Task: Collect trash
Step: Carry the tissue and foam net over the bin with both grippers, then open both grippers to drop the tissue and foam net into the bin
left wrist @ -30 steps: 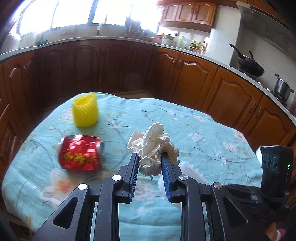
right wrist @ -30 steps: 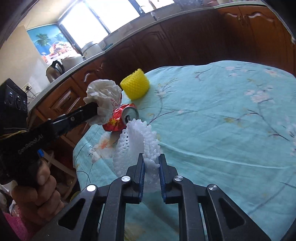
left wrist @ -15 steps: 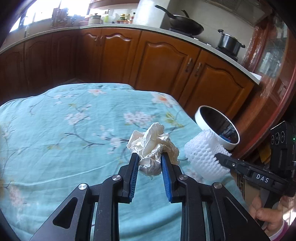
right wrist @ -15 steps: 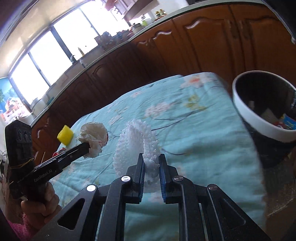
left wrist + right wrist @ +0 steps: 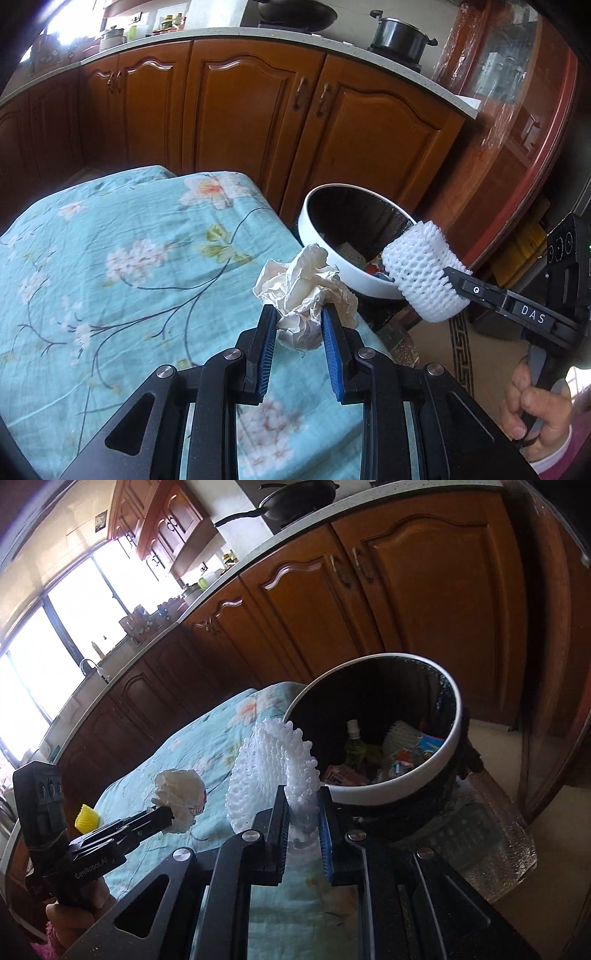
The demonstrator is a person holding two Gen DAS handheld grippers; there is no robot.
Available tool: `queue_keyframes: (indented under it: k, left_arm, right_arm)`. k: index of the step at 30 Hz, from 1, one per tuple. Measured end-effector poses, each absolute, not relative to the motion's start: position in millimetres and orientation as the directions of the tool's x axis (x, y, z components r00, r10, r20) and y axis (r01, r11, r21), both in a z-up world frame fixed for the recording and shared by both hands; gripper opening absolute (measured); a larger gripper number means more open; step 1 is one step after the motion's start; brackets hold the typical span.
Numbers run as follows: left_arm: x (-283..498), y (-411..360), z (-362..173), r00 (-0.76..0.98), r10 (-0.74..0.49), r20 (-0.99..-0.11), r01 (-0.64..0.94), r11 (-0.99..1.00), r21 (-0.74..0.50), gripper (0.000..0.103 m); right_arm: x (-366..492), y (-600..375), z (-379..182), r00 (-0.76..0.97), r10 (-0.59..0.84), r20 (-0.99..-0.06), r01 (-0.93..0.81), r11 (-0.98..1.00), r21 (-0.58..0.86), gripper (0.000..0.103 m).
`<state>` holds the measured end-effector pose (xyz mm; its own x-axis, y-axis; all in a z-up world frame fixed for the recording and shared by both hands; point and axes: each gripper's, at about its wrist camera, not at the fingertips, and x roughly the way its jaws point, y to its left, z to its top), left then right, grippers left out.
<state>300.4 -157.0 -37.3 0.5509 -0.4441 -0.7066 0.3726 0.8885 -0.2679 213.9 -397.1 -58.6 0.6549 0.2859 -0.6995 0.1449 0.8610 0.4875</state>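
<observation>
Trash bin (image 5: 334,267); claw (image 5: 456,275) reads "DAS".

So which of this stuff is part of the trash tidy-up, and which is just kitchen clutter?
Part of the job:
- crumpled white paper, in left tool
- white foam net sleeve, in right tool
- white-rimmed black bin
- yellow foam net on table

Just there:
- black wok
- black lidded pot
- wooden cabinets

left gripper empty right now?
No, the left gripper is shut on a crumpled tissue clamped between its blue pads, over the table edge.
</observation>
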Motion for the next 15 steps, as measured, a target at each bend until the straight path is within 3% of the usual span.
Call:
queue_keyframes:
  k: [15]
  left_arm:
    - [367.5, -243.8, -36.3, 0.534, -0.465, -0.706, 0.453, 0.863, -0.226, 0.025]
  right_arm:
    - [256.4, -452.9, -71.1, 0.640, 0.199, -0.742, 0.228, 0.873, 0.431, 0.017]
